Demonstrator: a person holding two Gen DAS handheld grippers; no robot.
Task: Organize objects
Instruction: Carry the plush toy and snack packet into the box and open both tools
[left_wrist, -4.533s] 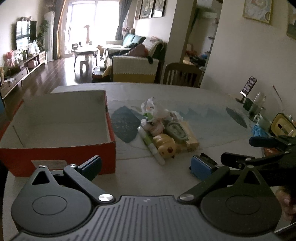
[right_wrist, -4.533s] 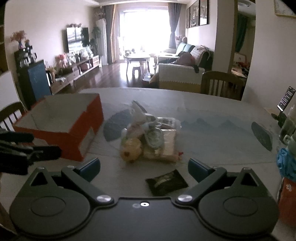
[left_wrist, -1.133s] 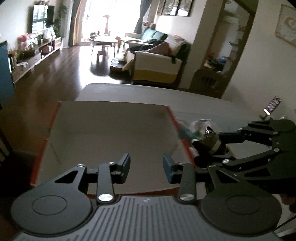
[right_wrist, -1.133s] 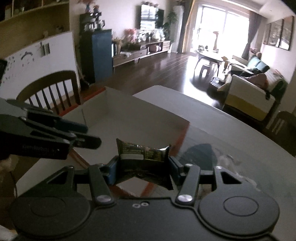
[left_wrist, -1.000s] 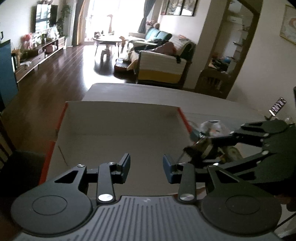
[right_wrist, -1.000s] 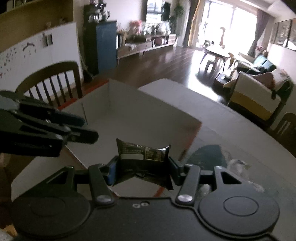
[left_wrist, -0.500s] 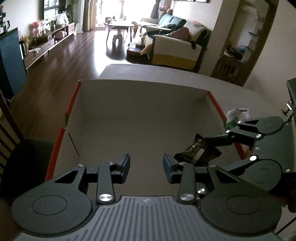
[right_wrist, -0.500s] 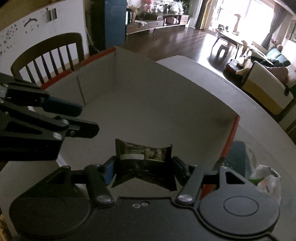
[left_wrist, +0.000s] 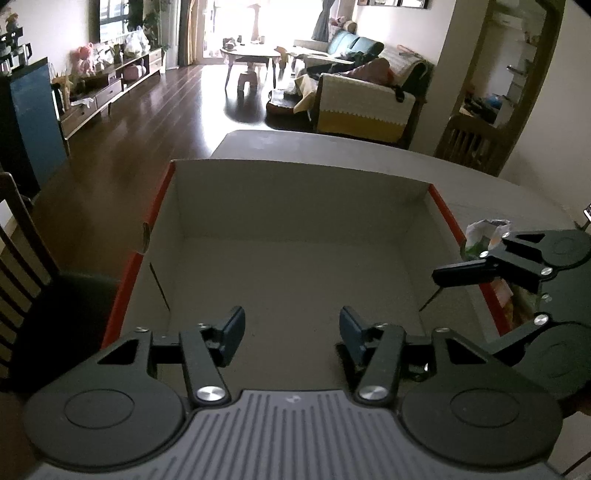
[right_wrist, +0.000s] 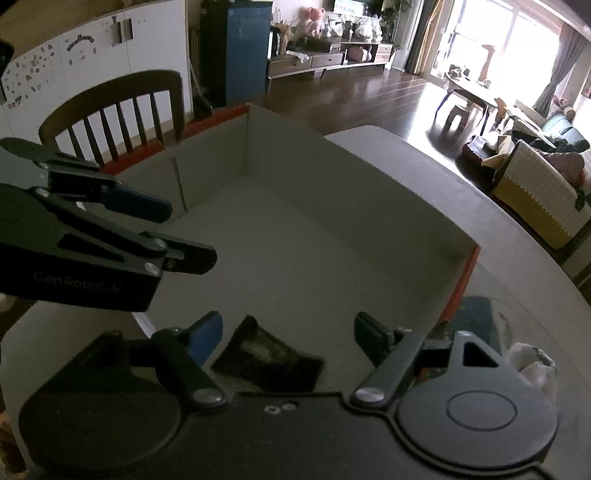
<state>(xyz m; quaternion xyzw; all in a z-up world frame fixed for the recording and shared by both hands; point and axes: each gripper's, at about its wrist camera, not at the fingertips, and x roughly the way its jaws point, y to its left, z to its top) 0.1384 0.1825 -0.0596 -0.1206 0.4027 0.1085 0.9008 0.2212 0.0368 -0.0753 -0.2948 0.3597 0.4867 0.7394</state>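
A red cardboard box (left_wrist: 299, 192) with a grey inside stands on the table, and both grippers are over its near end. My right gripper (right_wrist: 290, 334) is open. A black snack packet (right_wrist: 267, 363) lies loose on the box floor (right_wrist: 295, 258) just below and between its fingers. My left gripper (left_wrist: 291, 332) is open too, with nothing between its blue pads. The left gripper (right_wrist: 184, 234) shows at the left of the right wrist view. The right gripper's upper finger (left_wrist: 458, 274) reaches in over the box's right wall.
A pile of wrapped snacks (left_wrist: 484, 230) lies on the table right of the box; a white wrapper (right_wrist: 532, 365) shows beside the right gripper. A wooden chair (right_wrist: 110, 107) stands behind the box's left side. The grey table (right_wrist: 406, 155) extends beyond the box.
The right gripper opened and the black packet dropped from its fingers onto the box floor. The left gripper's fingers spread wider. Both grippers moved further over the box.
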